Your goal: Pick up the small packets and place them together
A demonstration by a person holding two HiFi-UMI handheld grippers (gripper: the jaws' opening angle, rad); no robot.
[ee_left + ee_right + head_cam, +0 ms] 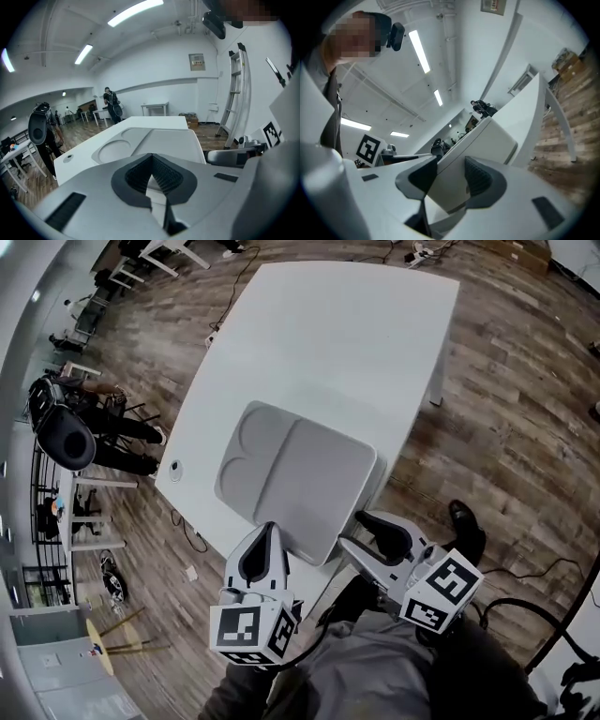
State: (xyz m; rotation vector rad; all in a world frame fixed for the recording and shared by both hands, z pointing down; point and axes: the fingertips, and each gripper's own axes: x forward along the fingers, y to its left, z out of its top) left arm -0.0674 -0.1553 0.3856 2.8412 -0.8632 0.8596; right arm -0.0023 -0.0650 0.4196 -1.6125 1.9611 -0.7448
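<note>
Packets nowhere in sight, pickup not started: left claw [269, 527] pressed together, right claw [353, 529] spread empty; next, spot one.

White table [319, 343], grey compartment tray [314, 479] on it

Open room: the white surface [347, 334], bare beyond the tray [309, 474].
Obstacle: the grey tray at the surface's near end.
</note>
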